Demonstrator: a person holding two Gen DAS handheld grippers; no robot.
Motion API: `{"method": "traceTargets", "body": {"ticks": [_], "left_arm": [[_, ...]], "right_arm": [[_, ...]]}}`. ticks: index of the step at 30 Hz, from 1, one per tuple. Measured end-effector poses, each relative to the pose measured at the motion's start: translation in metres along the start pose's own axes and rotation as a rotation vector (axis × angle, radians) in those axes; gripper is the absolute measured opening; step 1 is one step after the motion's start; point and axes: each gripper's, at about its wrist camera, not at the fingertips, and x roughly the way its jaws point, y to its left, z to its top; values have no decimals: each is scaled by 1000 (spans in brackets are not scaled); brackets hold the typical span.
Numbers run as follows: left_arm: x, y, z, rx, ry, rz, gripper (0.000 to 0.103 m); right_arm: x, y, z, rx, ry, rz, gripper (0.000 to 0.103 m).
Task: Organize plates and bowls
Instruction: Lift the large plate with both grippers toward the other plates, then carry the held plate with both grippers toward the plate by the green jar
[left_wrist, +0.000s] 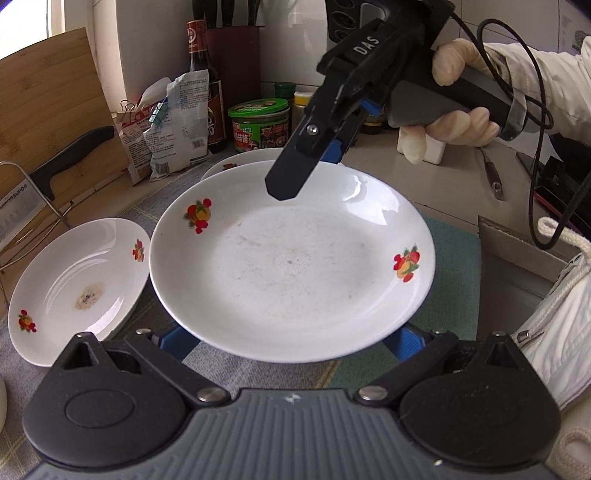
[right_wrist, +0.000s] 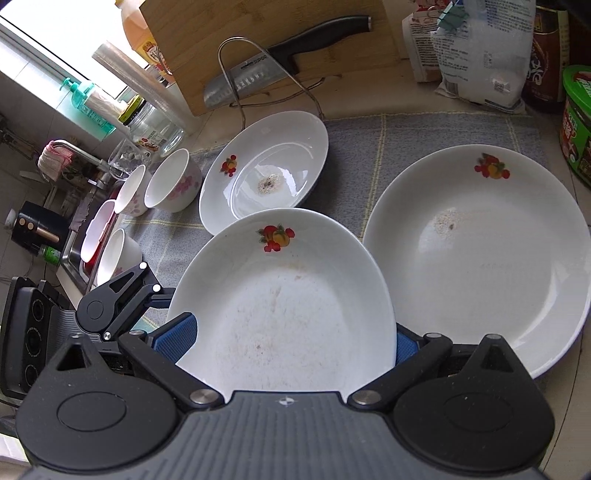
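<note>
At the far left, by the sink edge, the bowls (right_wrist: 171, 181) sit bunched on their sides, mouths twd you. They're already grouped, so they're prob. not this step's job.

Next over, the small plate (right_wrist: 266, 166) lies flat on the grey cloth (right_wrist: 424, 136) w/ a dried food spot in its well. It's free of both claws.

Centre: the held plate (right_wrist: 291, 295) is the one you're working. It looks raised off the cloth, and its rim overlaps the small plate on one side and the big plate (right_wrist: 480, 251) on the other. Your left gripper (left_wrist: 291, 343) has it from the near side. The jaws are spread wide, w/ a blue pad against the plate's edge on each side and the rim seated btwn them. Your right gripper (right_wrist: 290, 339) does the same from the opposite rim: wide jaws, pads touching the edge both sides. My read is that a shallow, slick plate gives one claw little to bite on, so you're cradling it from two ends to keep it level.

Right: the big plate rests flat on the cloth, also soiled. It's the widest base, so it's prob. the stack's bottom, and the held plate likely goes onto it. Watch for the rim slipping out of the pads if either hand eases off.
</note>
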Motion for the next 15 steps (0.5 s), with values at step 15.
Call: {"method": "traceTargets", "body": {"ticks": [15], "left_arm": [[35, -6, 28, 9, 4, -12, 102]], "right_arm": [[-21, -46, 7, 33, -42, -12, 103]]}}
